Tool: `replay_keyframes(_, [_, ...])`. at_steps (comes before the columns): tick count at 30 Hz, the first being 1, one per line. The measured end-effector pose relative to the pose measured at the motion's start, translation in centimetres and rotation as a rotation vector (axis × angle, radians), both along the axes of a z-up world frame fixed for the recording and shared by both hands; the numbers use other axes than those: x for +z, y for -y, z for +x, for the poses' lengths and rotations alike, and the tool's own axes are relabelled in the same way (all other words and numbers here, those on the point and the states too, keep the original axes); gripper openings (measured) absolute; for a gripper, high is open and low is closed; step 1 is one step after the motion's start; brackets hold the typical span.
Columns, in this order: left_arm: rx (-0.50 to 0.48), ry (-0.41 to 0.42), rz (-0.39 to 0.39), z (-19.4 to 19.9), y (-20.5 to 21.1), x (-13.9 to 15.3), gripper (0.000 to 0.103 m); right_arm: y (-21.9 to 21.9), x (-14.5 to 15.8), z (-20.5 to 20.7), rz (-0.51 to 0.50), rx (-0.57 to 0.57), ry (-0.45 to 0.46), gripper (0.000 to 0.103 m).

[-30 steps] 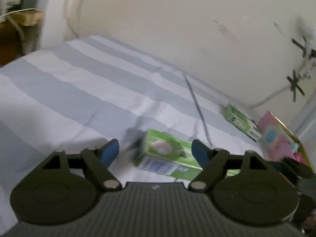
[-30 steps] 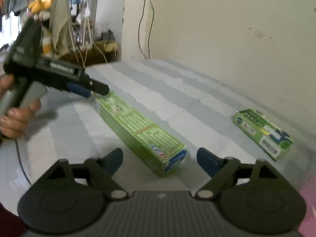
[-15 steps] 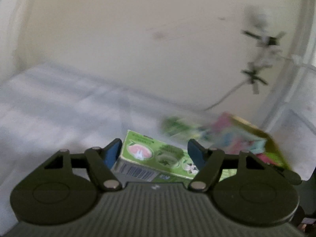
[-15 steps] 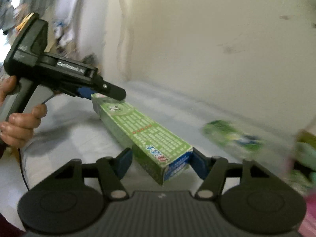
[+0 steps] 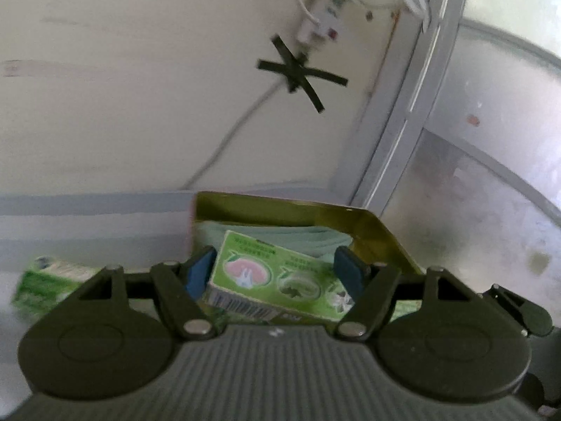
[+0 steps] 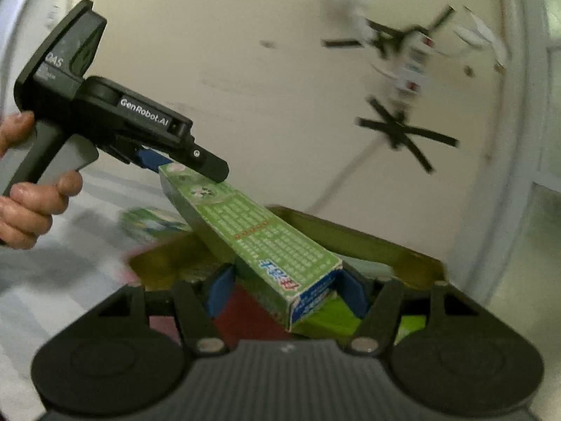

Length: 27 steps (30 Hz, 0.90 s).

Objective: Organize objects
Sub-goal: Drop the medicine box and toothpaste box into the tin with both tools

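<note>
Lifted off the striped bed since a second ago, the long green box [image 6: 266, 245] now hangs over the open gold tin [image 6: 403, 245], left gripper [image 5: 273, 273] and right gripper [image 6: 284, 291] each clamped on one end, its long axis spanning between them.
</note>
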State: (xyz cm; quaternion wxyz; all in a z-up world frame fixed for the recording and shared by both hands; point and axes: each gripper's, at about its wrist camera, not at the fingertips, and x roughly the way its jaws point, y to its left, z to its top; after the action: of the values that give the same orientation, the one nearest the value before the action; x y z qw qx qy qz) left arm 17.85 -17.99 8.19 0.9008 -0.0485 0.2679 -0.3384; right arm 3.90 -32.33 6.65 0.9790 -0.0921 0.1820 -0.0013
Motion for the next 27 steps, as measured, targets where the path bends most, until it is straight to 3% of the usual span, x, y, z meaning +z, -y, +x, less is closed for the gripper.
replay_keyframes(4, [0.032, -0.017, 0.031, 2.5, 3.8, -1.0, 0.076, 3.4, -0.8, 2.8, -0.041, -0.045, -0.068, 0.064])
replay_keyframes(8, [0.093, -0.011, 0.139, 3.2, 6.2, -2.5, 0.08, 4.3, -1.6, 6.3, -0.067, -0.185, -0.132, 0.067])
replay_keyframes(10, [0.116, 0.012, 0.173, 2.6, 6.3, -2.8, 0.082, 4.3, -1.5, 6.3, -0.06, -0.239, -0.089, 0.078])
replay_keyframes(13, [0.114, 0.053, 0.207, 1.1, 5.4, -2.7, 0.082, 3.3, -1.6, 4.6, -0.022, -0.208, -0.03, 0.083])
replay_keyframes(16, [0.127, 0.104, 0.233, -0.8, 4.6, -2.1, 0.082, 2.6, -1.7, 2.4, 0.0, -0.207, 0.015, 0.082])
replay_keyframes(21, [0.127, 0.177, 0.259, -4.1, 3.6, -1.3, 0.082, 2.8, -1.6, -1.3, 0.141, -0.223, 0.081, 0.083])
replay_keyframes(27, [0.127, 0.19, 0.305, -7.2, 0.9, -1.7, 0.082, 2.7, -1.0, -3.7, 0.305, -0.257, 0.176, 0.082])
